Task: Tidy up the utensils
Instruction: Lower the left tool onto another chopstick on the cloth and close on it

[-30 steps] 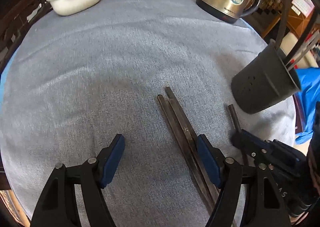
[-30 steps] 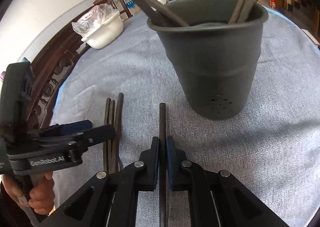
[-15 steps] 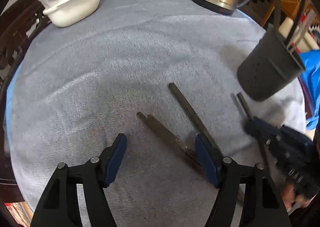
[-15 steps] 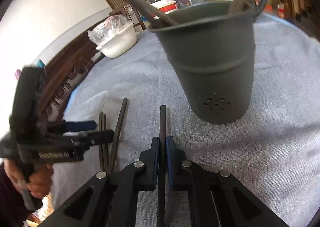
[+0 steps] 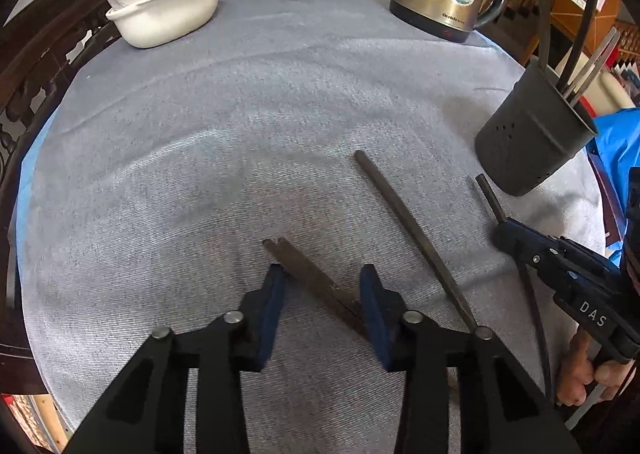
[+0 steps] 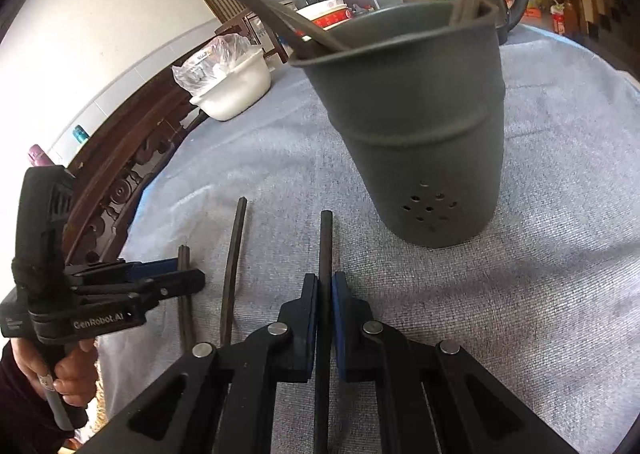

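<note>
Left gripper (image 5: pixel 322 286) pts down at grey cloth-covered table (image 5: pixel 200 133), jaws half-wide & closing around a pair of dark chopsticks (image 5: pixel 312 278), pads not pressing yet. Right gripper (image 6: pixel 325 294) clamped tight on one dark chopstick (image 6: pixel 326 242). Another single dark chopstick (image 5: pixel 404 221) lies betw. them. Dark grey perforated utensil holder (image 6: pixel 424 141) stands just beyond, far right, w/ more chopsticks inside.
</note>
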